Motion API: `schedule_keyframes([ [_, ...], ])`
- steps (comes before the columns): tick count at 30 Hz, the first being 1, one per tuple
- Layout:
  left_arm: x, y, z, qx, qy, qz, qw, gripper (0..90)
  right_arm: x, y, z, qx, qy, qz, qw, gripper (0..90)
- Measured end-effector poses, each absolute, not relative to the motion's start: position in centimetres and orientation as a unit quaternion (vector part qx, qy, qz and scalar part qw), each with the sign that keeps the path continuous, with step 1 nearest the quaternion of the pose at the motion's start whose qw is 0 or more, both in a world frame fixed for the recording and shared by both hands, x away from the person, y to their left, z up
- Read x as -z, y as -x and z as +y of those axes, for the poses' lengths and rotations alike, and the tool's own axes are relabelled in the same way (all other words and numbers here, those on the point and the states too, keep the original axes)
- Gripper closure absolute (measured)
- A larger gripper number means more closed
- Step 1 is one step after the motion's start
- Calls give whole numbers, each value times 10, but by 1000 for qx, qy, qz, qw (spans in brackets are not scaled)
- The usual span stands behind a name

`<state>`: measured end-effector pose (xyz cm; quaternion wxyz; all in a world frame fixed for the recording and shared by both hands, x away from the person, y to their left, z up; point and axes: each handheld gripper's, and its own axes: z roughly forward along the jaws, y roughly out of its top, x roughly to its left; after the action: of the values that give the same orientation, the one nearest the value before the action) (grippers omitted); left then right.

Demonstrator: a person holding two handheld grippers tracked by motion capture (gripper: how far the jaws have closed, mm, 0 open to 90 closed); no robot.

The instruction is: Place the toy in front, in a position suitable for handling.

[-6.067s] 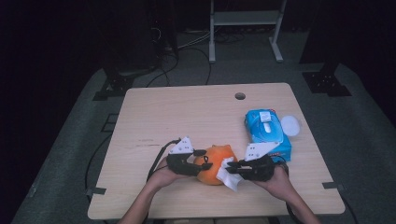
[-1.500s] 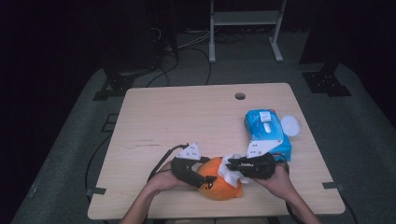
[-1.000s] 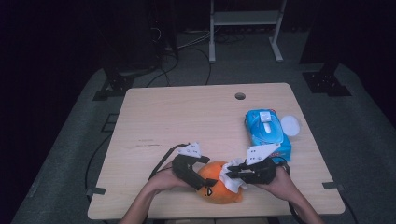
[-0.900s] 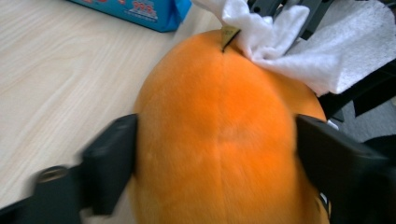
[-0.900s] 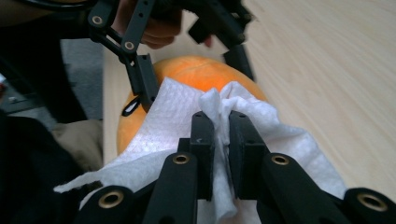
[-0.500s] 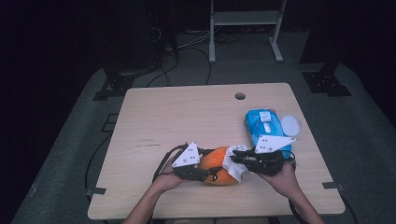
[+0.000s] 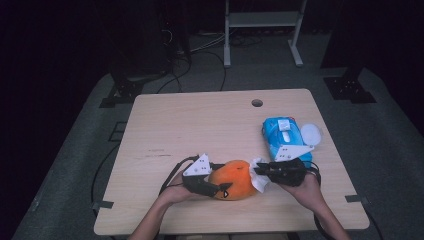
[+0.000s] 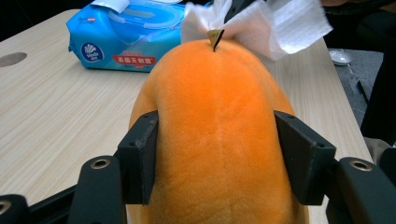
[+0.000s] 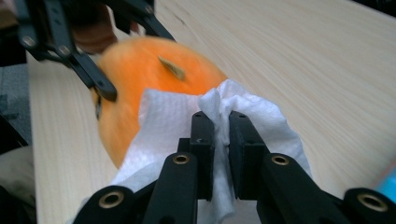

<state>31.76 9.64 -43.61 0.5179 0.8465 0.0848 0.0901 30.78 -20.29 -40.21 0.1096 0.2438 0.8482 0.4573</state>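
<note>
While dark floor and black stands ring it on every side, the pale wooden worktop (image 7: 200, 125) sits lit in the middle of the room, with cables (image 7: 200, 50) trailing over the grey mat behind it and a white frame (image 7: 262, 20) standing farther back. Left of the orange plush toy (image 7: 231, 186), the left gripper (image 7: 212, 189) has its jaws pressed on the toy's flanks, moderately spread around its body; they have just been closing and then easing a little, with the toy between them. That toy lies near the worktop's front edge, roughly at its middle. Just right of the toy, the right gripper (image 7: 261, 172) pinches a white tissue (image 7: 258, 175) between nearly closed jaws, and the tissue rests against the toy's surface. Right of the toy and farther back lies a blue wipes packet (image 7: 282, 135), with a small white lid (image 7: 310, 134) beside it. Behind the toy, near the far edge, is a round hole (image 7: 257, 103) in the worktop.
</note>
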Motion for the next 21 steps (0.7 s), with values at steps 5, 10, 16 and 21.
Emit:
schedule_keyframes([
  [5,436,-314,93,-97,-848,66,517,365,393,-301,-187,-481,-216,843,103,802],
  [10,435,-315,96,-95,-850,67,513,367,399,-307,-186,-479,-217,846,90,802],
  [16,434,-316,94,-94,-853,65,508,366,406,-314,-209,-464,-249,845,96,802],
  [21,432,-313,91,-98,-855,57,506,366,396,-311,-201,-489,-230,836,94,802],
])
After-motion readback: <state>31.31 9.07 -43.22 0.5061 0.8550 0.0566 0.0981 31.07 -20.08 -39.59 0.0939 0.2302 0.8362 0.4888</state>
